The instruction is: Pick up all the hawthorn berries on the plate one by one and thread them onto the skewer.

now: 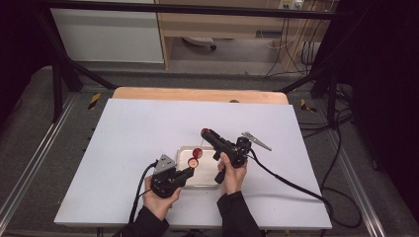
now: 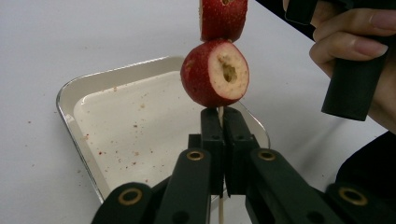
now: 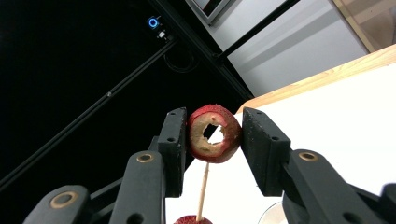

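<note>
table (image 1: 123, 148) under a white sheet carries everything, with a strip of bare wood along its far edge. near the front middle of it lies a shallow metal tray (image 1: 184, 154), its pale floor speckled with red crumbs in the left gripper view. the person's two hands come in from the near edge, each around a black tool. left gripper (image 1: 189, 171), low and just left of the tray, has its jaws pressed together on a thin wooden skewer (image 2: 220, 112) that stands upright over the tray's near corner. two hollowed red fruit pieces are threaded on that skewer: lower fruit piece (image 2: 215, 73) sits just above the jaws with its cored pale face turned to the camera, and upper fruit piece (image 2: 223, 18) rests right on top of it, cut off by the frame edge. right gripper (image 1: 204, 132), held higher and angled away beyond the tray, has its jaws clamped on the sides of a third cored fruit ring (image 3: 214, 133), which sits at the skewer's tip; whether the tip has entered the ring's hole cannot be told.
</note>
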Demonstrator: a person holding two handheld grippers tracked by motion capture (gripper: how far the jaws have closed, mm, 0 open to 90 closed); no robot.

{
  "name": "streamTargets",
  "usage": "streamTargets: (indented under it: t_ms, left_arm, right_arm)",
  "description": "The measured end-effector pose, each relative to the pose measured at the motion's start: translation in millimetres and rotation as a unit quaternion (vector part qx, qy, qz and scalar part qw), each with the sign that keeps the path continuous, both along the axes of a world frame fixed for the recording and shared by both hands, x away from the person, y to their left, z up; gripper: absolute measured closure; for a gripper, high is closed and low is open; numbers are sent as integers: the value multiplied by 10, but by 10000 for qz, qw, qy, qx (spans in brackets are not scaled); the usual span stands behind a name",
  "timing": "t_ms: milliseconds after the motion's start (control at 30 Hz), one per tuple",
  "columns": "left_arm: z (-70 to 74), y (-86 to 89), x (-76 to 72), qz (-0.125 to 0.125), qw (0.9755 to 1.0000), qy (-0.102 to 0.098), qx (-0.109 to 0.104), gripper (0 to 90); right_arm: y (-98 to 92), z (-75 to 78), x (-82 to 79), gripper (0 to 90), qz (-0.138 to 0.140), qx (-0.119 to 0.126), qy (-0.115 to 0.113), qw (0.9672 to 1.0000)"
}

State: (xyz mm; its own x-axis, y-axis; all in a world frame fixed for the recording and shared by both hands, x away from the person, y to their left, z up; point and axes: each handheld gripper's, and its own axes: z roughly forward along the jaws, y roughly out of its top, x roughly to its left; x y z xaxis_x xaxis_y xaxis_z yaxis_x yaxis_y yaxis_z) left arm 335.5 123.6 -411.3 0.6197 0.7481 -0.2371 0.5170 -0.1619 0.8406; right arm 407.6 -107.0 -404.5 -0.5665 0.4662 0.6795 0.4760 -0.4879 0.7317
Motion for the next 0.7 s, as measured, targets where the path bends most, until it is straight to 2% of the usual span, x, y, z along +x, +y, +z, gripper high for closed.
streamTargets:
  t_ms: [433,700]
  left_arm:
    - [22,-44,48,53,9998,129,-122,883]
    - [59,-72,87,127,9998,86,-161,884]
  right_arm:
    - [27,-36,-23,618,26,-49,8,10000]
    - [48,-66,-55,619,97,-131,28,9999]
